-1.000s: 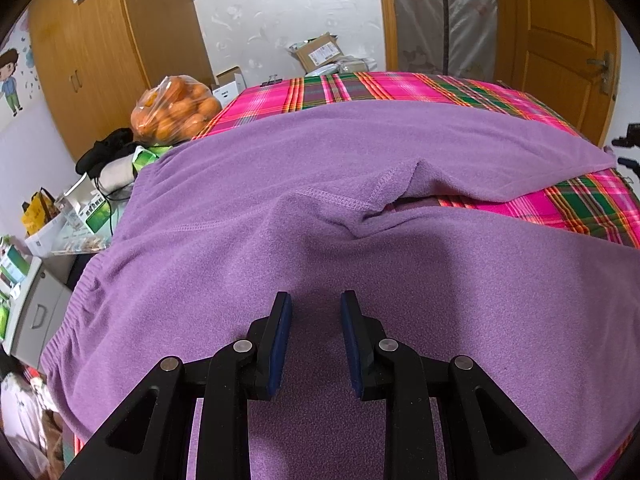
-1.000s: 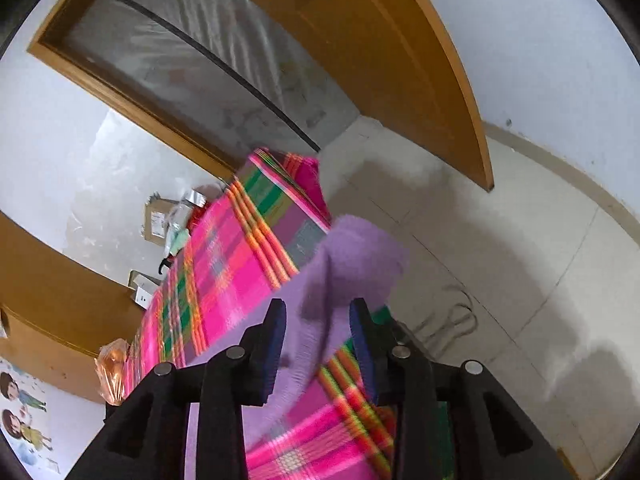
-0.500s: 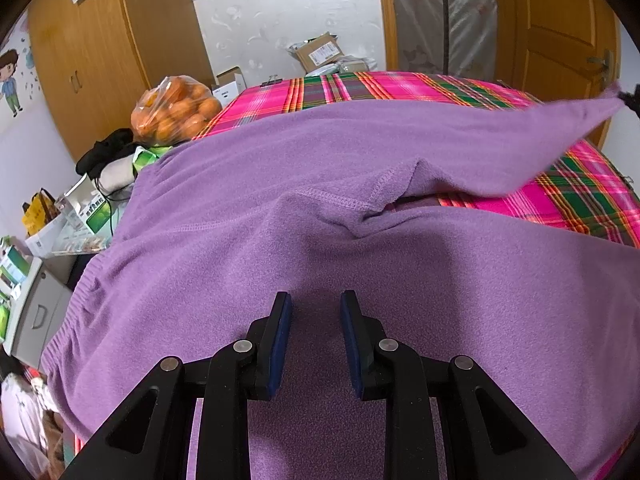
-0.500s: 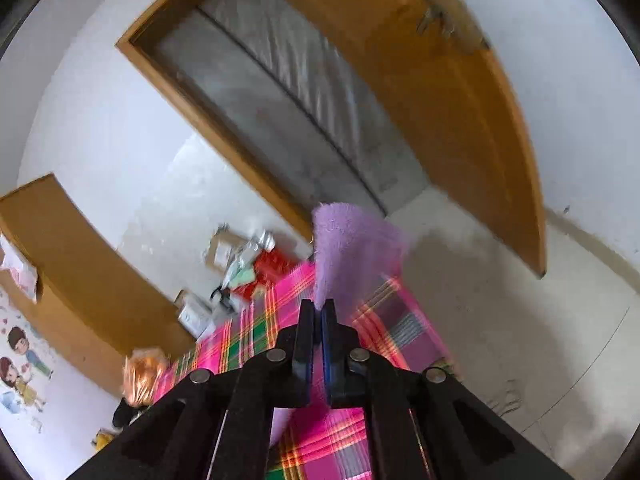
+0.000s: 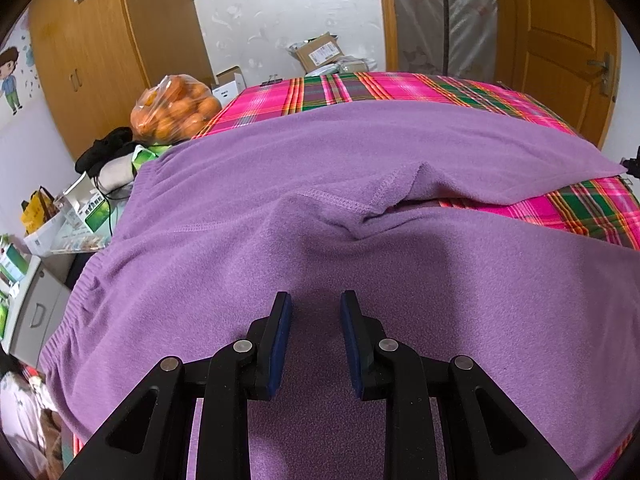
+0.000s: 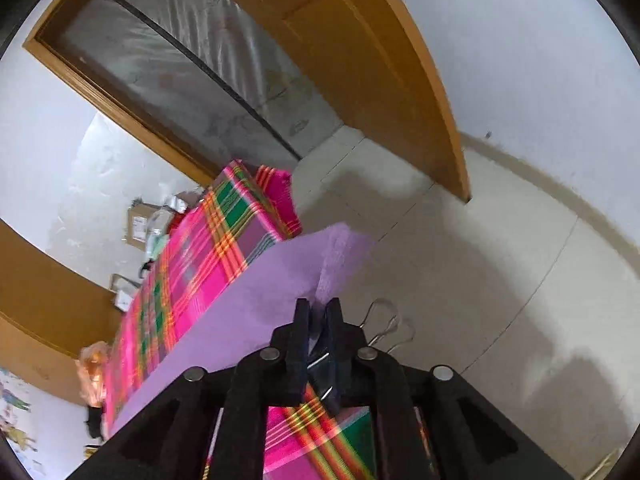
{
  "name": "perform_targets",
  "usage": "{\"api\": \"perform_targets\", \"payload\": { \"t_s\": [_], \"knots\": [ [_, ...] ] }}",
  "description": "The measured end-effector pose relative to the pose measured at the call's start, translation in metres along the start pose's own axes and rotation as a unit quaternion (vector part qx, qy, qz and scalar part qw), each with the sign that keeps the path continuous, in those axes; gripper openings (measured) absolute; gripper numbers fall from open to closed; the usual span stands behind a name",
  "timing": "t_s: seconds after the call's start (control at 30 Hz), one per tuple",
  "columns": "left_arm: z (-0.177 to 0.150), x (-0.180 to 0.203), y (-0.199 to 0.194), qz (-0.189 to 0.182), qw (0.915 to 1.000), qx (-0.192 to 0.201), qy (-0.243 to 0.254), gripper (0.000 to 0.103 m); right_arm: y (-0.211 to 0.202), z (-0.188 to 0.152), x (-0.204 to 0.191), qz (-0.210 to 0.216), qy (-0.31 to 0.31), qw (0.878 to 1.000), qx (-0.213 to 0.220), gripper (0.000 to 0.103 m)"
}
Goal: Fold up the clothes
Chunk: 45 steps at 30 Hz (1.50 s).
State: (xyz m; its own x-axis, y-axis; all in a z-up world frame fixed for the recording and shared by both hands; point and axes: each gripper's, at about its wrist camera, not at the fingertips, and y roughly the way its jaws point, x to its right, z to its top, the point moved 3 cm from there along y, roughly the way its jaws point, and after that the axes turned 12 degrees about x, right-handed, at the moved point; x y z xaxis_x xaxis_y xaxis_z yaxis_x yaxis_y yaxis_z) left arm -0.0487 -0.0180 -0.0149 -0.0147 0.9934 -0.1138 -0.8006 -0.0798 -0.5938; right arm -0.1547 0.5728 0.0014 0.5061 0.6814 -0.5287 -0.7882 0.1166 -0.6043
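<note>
Purple fleece trousers lie spread across a table under a pink and green plaid cloth, waistband at the left, both legs running right. My left gripper hovers open over the near leg, nothing between its fingers. My right gripper is shut on the hem of the far leg, at the table's right end, where the cloth is drawn flat and taut. A black bit of the right gripper peeps in at the edge of the left wrist view, beside that hem.
A bag of oranges sits at the table's far left corner, with boxes and clutter beyond the left edge. Cardboard boxes stand behind the table. A wooden door is at the right. Wire hangers lie on the tiled floor.
The right gripper shut on the far leg's hem, lifted it, and has now brought it back down flat at the table's right end. The left gripper has stayed still and open.
</note>
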Motion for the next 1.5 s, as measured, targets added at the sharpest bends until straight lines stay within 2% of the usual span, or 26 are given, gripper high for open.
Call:
{"api": "perform_targets", "payload": {
  "t_s": [0.1, 0.2, 0.3, 0.37, 0.47, 0.57, 0.63, 0.73, 0.83, 0.9, 1.0, 1.03, 1.07, 1.13, 1.3, 1.4, 1.5],
  "knots": [
    [0.001, -0.001, -0.001, 0.0, 1.0, 0.002, 0.0, 0.026, -0.006, 0.005, -0.004, -0.031, -0.007, 0.999, 0.011, 0.011],
    [0.002, 0.0, -0.004, -0.003, 0.9999, 0.01, -0.002, 0.026, -0.022, 0.003, -0.015, -0.021, -0.023, 0.999, 0.035, 0.011],
    [0.006, 0.001, -0.008, -0.008, 0.9998, 0.017, -0.003, 0.026, -0.027, -0.003, -0.042, 0.022, -0.068, 0.997, 0.029, 0.011],
    [0.008, 0.002, -0.01, -0.012, 0.9997, 0.021, -0.004, 0.026, -0.025, -0.012, -0.065, 0.05, -0.121, 0.991, 0.013, 0.012],
    [0.011, 0.003, -0.014, -0.017, 0.9995, 0.028, -0.004, 0.026, -0.01, -0.025, -0.095, 0.081, -0.2, 0.976, -0.024, 0.014],
    [0.014, 0.005, -0.017, -0.023, 0.9991, 0.035, -0.005, 0.026, 0.006, -0.015, -0.098, 0.06, -0.24, 0.969, -0.011, 0.019],
    [0.016, 0.01, -0.019, -0.035, 0.9987, 0.036, -0.009, 0.026, 0.018, 0.002, -0.088, 0.054, -0.214, 0.975, -0.015, 0.031],
    [0.021, 0.02, -0.021, -0.059, 0.9972, 0.043, -0.017, 0.026, 0.033, 0.023, -0.071, 0.055, -0.162, 0.985, -0.024, 0.037],
    [0.027, 0.032, -0.02, -0.082, 0.9954, 0.045, -0.021, 0.026, 0.049, 0.028, -0.063, 0.065, -0.15, 0.985, -0.055, 0.04],
    [0.028, 0.04, -0.021, -0.092, 0.9945, 0.046, -0.02, 0.026, 0.062, 0.024, -0.06, 0.054, -0.161, 0.982, -0.083, 0.04],
    [0.03, 0.045, -0.02, -0.094, 0.9943, 0.047, -0.017, 0.026, 0.073, 0.018, -0.058, 0.039, -0.18, 0.977, -0.103, 0.037],
    [0.03, 0.046, -0.02, -0.094, 0.9943, 0.047, -0.017, 0.026, 0.074, 0.017, -0.058, 0.04, -0.185, 0.977, -0.102, 0.026],
    [0.03, 0.047, -0.02, -0.094, 0.9943, 0.047, -0.016, 0.026, 0.074, 0.017, -0.058, 0.042, -0.19, 0.976, -0.101, 0.024],
    [0.031, 0.049, -0.019, -0.094, 0.9943, 0.047, -0.015, 0.026, 0.072, 0.019, -0.059, 0.041, -0.199, 0.975, -0.089, 0.004],
    [0.032, 0.054, -0.018, -0.094, 0.9944, 0.047, -0.013, 0.026, 0.062, 0.033, -0.062, 0.061, -0.18, 0.981, -0.044, 0.004],
    [0.032, 0.054, -0.019, -0.092, 0.9945, 0.048, -0.014, 0.026, 0.067, 0.034, -0.06, 0.048, -0.177, 0.982, -0.038, 0.005],
    [0.031, 0.047, -0.022, -0.087, 0.9947, 0.052, -0.019, 0.026, 0.065, 0.036, -0.057, 0.012, -0.177, 0.984, -0.021, 0.006]
  ]
}}
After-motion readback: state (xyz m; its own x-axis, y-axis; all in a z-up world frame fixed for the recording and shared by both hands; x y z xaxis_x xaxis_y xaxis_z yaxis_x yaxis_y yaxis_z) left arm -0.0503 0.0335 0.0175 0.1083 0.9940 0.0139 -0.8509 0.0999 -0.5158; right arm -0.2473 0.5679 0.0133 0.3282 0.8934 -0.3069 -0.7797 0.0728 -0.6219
